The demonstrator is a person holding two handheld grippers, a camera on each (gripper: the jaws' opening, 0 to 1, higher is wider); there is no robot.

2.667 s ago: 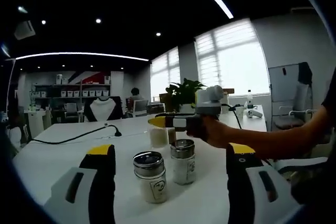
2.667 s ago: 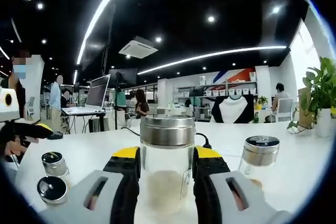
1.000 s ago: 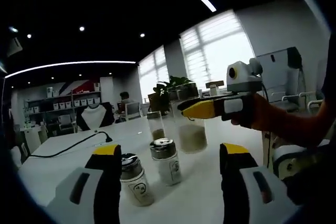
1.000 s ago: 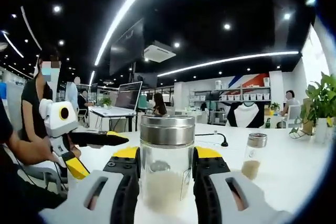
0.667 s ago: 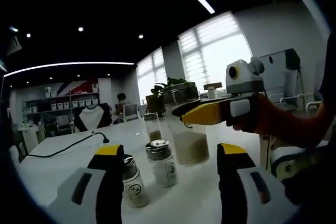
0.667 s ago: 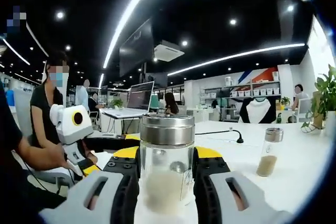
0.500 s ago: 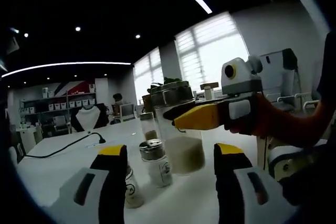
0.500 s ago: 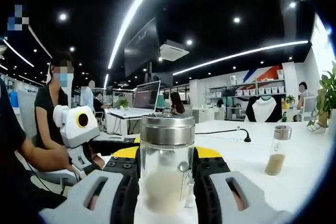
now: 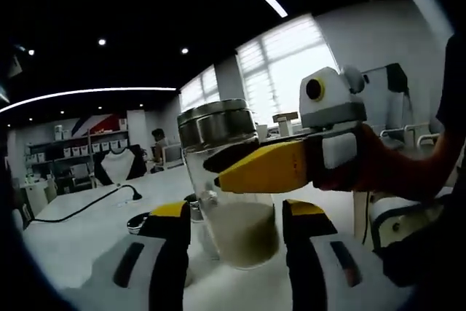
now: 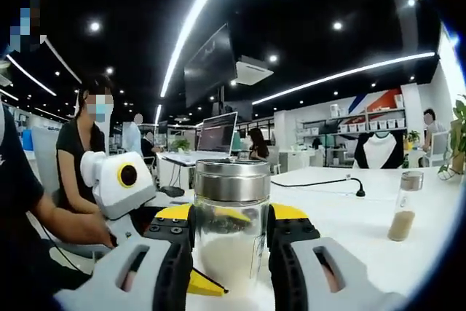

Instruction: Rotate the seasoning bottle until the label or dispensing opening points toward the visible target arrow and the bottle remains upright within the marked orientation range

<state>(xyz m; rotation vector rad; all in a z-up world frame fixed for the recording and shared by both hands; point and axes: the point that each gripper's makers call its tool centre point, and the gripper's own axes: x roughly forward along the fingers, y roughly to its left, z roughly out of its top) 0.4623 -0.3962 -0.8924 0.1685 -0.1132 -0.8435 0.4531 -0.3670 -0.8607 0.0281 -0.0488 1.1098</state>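
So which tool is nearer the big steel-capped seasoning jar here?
Right. The right tool is clamped on the seasoning jar, one jaw against each side. The left tool is open, its jaws flanking the jar without clear contact.

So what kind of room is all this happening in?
It looks like an open-plan office or lab. A long white table holds the jars, a laptop sits on a desk behind, and shelves of white boxes line the far wall under strip ceiling lights.
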